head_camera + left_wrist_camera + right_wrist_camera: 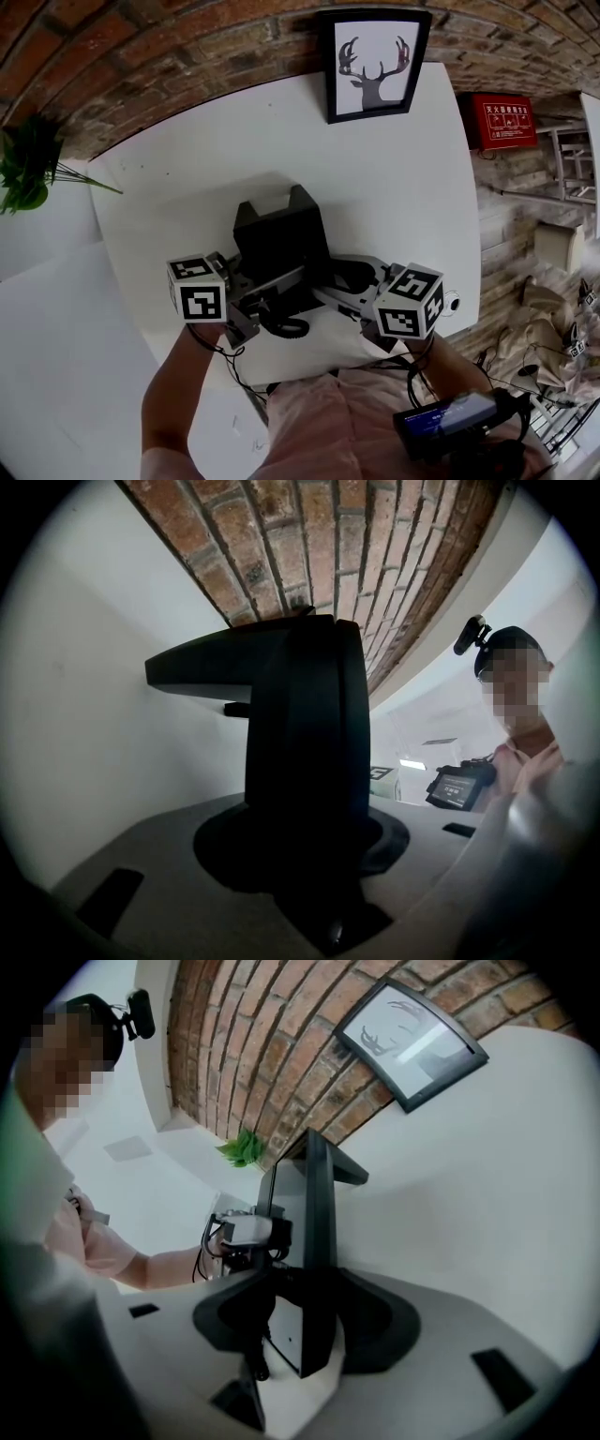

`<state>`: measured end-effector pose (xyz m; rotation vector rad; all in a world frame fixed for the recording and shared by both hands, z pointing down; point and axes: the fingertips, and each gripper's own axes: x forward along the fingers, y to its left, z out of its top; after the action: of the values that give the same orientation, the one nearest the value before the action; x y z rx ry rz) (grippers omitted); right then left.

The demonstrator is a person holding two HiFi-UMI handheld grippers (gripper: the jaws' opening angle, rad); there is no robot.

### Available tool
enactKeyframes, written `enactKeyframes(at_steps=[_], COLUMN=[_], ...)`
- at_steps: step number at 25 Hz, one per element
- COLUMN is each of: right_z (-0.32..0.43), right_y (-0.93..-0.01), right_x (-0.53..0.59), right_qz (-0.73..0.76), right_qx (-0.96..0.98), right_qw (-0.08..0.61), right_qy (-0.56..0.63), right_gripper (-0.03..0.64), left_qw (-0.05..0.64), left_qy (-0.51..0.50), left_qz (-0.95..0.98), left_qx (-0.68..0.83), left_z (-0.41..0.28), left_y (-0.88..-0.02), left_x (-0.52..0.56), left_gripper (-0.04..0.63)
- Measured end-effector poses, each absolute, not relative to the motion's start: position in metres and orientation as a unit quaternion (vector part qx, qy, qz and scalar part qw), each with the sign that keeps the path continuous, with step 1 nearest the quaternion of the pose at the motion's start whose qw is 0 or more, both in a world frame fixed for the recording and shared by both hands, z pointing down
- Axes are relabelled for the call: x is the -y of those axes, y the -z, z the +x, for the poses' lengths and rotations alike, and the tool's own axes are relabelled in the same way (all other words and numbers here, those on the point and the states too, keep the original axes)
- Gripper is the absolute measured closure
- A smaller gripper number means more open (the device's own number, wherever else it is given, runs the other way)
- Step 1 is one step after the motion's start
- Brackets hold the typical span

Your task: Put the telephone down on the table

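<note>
Left claw [255,298] was locked on the telephone [279,239]. In the left gripper view its black body [305,724] filled the space btwn the jaws, pads tight on both sides, jaws set fairly narrow. Right claw [342,279] was on the opposite side and had no grip. In the right gripper view the jaws stood wide w/ the telephone's thin edge [314,1232] btwn them. One pad was just beside that edge and the other stood clear of it w/ a gap showing.

The telephone was tilted, back end up, over the near part of the white table [394,187], btwn the two claws. No view showed whether its base touched the tabletop. The coiled cord [286,326] looped just below it, near the table's front edge.

At the far edge a framed deer picture [373,64] leaned against the brick wall [187,66]. It showed in the right gripper view too [412,1040], upper right. A green plant [26,164] poked in at far left, off the table. A red box [502,120] sat by the wall past the table's right side.

The person's left forearm [173,394] ran up to the left claw. A small lit screen [448,417] hung near the chest, lower right.
</note>
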<state>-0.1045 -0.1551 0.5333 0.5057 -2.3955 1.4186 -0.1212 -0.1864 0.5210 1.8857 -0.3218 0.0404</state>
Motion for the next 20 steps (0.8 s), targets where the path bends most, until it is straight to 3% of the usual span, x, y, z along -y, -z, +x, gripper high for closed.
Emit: enactKeyframes(at_steps=[15,20], right_z=[-0.102,-0.102], right_y=[-0.535,-0.536], right_x=[0.155,0.155], right_qz=[0.166,0.169], right_qx=[0.836,0.836], right_qw=[0.164,0.173], right_qy=[-0.497,-0.492], right_gripper=[0.422,0.422], left_qw=[0.532,0.535], left_qy=[-0.080,-0.079], left_qz=[0.821,0.813], left_qx=[0.190,0.214], left_z=[-0.118,-0.124], left_y=[-0.531,-0.534], left_x=[0.185,0.189], left_gripper=[0.341,0.339])
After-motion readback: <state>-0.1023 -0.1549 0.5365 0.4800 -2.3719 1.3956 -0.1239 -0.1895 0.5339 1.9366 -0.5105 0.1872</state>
